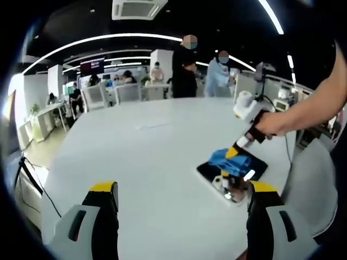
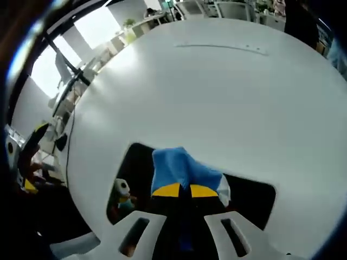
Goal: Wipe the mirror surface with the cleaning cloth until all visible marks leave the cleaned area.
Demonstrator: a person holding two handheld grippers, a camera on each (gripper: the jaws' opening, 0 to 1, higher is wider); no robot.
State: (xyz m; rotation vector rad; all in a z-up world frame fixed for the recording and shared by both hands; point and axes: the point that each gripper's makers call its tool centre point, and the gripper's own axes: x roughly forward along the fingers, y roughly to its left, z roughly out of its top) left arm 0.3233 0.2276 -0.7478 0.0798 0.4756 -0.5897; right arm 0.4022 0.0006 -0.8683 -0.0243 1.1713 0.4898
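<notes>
My right tool [image 2: 184, 190] is clamped on the cloth [image 2: 179, 168] over the mirror [image 2: 255, 200]; pressing could slide the mirror along the counter [image 2: 217, 92]. Left tool [image 1: 181, 200] apart.

mirror [image 2: 255, 203] partly under cloth [image 2: 179, 170] (blurred)

My left gripper view looks from low over the near edge of the white worktop [image 1: 152, 162], facing across it toward the far office, well back from the mirror [image 1: 232, 172]. My right gripper view hangs close above that mirror [image 2: 141, 173], tilted steeply down. Both views share the mirror, the blue cloth [image 2: 181, 170] and the worktop around them.
</notes>
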